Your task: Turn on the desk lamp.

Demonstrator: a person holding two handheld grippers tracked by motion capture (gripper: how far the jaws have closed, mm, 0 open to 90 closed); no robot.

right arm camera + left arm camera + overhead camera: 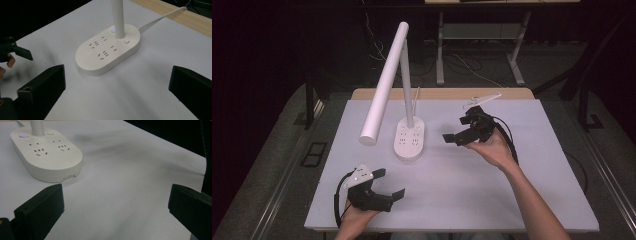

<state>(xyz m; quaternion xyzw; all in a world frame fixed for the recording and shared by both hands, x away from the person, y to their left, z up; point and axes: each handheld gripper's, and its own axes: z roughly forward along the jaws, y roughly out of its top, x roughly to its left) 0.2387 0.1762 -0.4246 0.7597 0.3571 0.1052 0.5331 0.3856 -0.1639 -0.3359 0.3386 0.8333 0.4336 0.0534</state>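
White plastic throughout: desk lamp (387,80) standing on the worktop (492,200) toward the far edge, left of centre, oval socket base (409,139) with its long axis running far-to-near, stem rising from the far end, tube head slanting down toward the left edge. Right gripper (460,134) hovering just right of the base, jaws wide apart, empty, aimed leftward at the base's flank; seen from its own camera, base (108,48) dead ahead between the jaws, lit button beside the stem, cord (162,16) trailing off toward the wooden far edge. Left gripper (392,185) low by the near edge, left of centre, jaws likewise spread and holding nothing; base (46,157) up ahead and to its left, farther off. Right hand clearly the nearer, probably the one to close in. Plenty of bare sheet right and near of the base; overhanging head crowding the left side, so approach from the right or near looks freer.
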